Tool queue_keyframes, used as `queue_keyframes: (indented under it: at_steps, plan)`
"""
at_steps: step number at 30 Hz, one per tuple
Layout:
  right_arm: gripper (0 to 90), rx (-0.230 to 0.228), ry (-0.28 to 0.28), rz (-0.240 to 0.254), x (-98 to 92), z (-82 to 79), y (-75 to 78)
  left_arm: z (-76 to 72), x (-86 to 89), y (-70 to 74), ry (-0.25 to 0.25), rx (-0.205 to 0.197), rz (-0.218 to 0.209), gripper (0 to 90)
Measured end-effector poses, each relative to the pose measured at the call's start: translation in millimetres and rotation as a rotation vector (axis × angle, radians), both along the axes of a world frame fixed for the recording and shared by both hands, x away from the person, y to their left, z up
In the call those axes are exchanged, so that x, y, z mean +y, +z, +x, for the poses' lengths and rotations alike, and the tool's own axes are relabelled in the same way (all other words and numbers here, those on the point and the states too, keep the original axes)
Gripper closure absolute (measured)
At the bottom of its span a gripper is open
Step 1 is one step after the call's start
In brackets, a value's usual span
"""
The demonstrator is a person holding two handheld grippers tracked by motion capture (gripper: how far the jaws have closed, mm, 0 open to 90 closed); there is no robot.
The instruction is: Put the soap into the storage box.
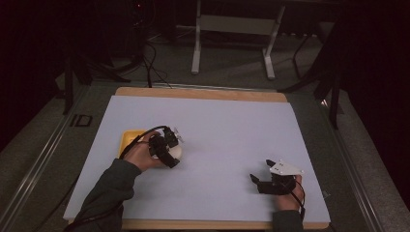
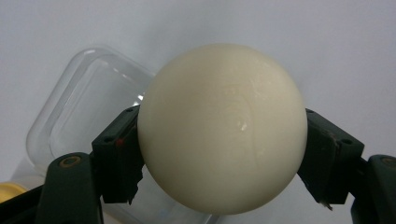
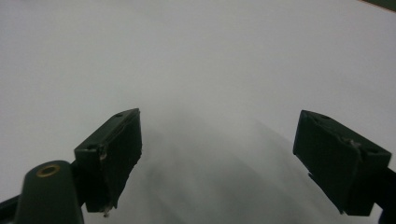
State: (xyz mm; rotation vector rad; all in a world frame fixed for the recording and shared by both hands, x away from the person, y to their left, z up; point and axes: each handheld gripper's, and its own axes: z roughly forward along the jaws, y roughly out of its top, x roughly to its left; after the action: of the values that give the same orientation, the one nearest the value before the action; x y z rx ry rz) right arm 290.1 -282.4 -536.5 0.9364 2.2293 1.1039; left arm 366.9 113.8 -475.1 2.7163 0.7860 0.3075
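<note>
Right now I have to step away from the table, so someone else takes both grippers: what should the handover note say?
Left gripper: shut on the cream-white smooth ball, held just above the pale sheet.
Right gripper: open, holding nothing, resting low over the sheet.
Clear plastic lid lies flat behind the ball; the yellow square container sits beside the left hand.
Done: ball gripped. Left: probably placing the ball and fitting the lid.

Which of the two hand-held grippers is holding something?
The left hand-held gripper: its jaws clamp a cream-white smooth ball. The right hand-held gripper stands open over bare table.
</note>
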Motion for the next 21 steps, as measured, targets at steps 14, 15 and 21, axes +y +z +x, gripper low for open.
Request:
queue_keyframes:
  at_steps: [14,15,21]
  plan:
    - [15.2,-0.001,0.000,0.000,0.0,-0.1,0.0,6.2,5.5,-0.5,0.090,-0.012,0.010,25.6]
    - [15.3,0.000,0.000,0.000,0.0,0.0,0.0,5.9,5.8,-0.3,0.098,-0.018,0.011,25.6]
    - [15.3,0.000,0.000,0.000,0.0,-0.1,0.0,6.8,8.8,0.5,0.126,-0.016,0.014,25.6]
